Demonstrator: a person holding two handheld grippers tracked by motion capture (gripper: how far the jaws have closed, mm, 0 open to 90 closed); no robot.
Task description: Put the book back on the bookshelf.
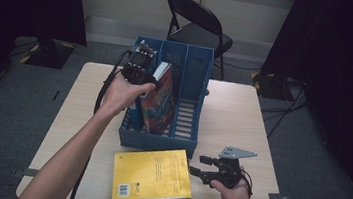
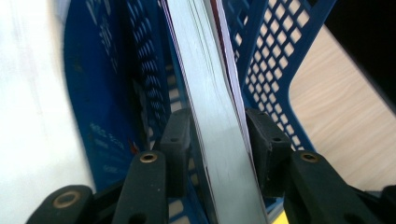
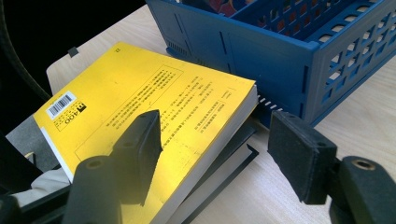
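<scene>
A blue slotted file rack (image 1: 180, 135) stands mid-table. A book with a red illustrated cover (image 1: 161, 103) leans upright in its left slot. My left gripper (image 1: 143, 73) is at the book's top edge and is shut on it. In the left gripper view both pads (image 2: 180, 135) press the book's page block (image 2: 210, 93) from either side. A yellow book (image 1: 151, 176) lies flat at the table's near edge on a dark book (image 3: 224, 158). Just to its right, my right gripper (image 1: 201, 170) is open. Its left finger hovers over the yellow cover (image 3: 140, 93), holding nothing.
The rack's perforated walls (image 2: 280, 56) rise close on both sides of the held book. Its front wall (image 3: 261, 51) stands just beyond the yellow book. Bare wooden tabletop (image 1: 243, 117) lies right of the rack. A black folding chair (image 1: 200, 24) stands behind the table.
</scene>
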